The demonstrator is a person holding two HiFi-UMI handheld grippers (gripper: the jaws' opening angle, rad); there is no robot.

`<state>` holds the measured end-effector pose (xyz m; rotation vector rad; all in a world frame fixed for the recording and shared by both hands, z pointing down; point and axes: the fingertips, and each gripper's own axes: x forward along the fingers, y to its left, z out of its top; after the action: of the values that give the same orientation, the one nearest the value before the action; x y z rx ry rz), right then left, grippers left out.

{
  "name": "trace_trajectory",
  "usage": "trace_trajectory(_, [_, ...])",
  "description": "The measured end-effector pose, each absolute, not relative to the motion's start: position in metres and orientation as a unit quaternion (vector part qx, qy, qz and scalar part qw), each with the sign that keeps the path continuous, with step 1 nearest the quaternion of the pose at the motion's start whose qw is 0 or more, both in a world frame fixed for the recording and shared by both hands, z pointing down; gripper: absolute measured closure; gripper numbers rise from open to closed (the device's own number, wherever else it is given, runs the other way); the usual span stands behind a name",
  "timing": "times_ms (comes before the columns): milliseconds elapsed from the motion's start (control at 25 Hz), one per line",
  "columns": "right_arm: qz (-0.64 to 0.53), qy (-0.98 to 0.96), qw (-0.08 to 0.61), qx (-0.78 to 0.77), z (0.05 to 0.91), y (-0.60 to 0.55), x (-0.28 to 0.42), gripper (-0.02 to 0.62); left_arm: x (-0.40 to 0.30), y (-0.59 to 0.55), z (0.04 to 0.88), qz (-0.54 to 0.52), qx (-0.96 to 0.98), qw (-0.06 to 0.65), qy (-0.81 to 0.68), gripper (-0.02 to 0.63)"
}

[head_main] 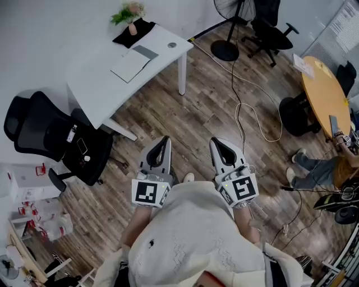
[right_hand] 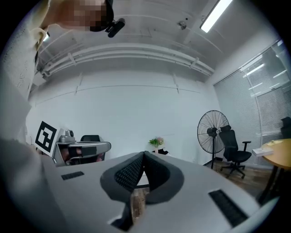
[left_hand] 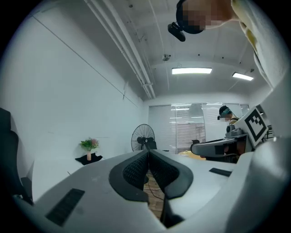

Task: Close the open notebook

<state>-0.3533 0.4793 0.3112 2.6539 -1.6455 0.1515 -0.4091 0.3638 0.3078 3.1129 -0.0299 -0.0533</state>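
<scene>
Two grey plastic grippers are held level in front of the person's white knitted top in the head view. The left gripper (head_main: 164, 140) and the right gripper (head_main: 216, 141) sit side by side above the brown wood-plank floor (head_main: 185, 112), well apart from the white rectangular desk (head_main: 101, 84) at upper left. On that desk lies the pale flat notebook (head_main: 130, 66), near a black cloth (head_main: 124, 38) bearing a small vase of pink flowers (head_main: 131, 17); how its pages lie I cannot tell. Only floor separates the grippers from the desk, with a black mesh office chair (head_main: 56, 137) to their left and a loose pale cable (head_main: 241, 120) trailing on their right, near a round wooden table (head_main: 325, 92). The left gripper view shows its dark ribbed pads (left_hand: 136, 170) pressed together with nothing between them. It also shows a black standing fan (left_hand: 142, 138) upright and white ceiling light panels (left_hand: 191, 70), which the head view cannot show. The right gripper view shows its jaws likewise closed and empty, and the flowers again, but neither gripper view shows the notebook.
</scene>
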Motion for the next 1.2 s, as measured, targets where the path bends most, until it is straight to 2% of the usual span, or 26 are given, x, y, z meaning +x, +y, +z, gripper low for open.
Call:
trace_trajectory(400, [0.075, -0.521, 0.01, 0.85, 0.327, 0.477, -0.351, 0.594, -0.403, 0.36, 0.317, 0.002, 1.0, 0.02, 0.001, 0.594])
trace_trajectory(680, [0.085, -0.503, -0.021, 0.86, 0.333, 0.459, -0.339, 0.594, -0.397, 0.339, 0.329, 0.011, 1.0, 0.028, 0.005, 0.594])
trace_trajectory(1200, [0.085, -0.48, 0.003, 0.873, 0.325, 0.385, -0.297, 0.594, -0.341, 0.257, 0.322, -0.007, 0.998, 0.05, 0.028, 0.594])
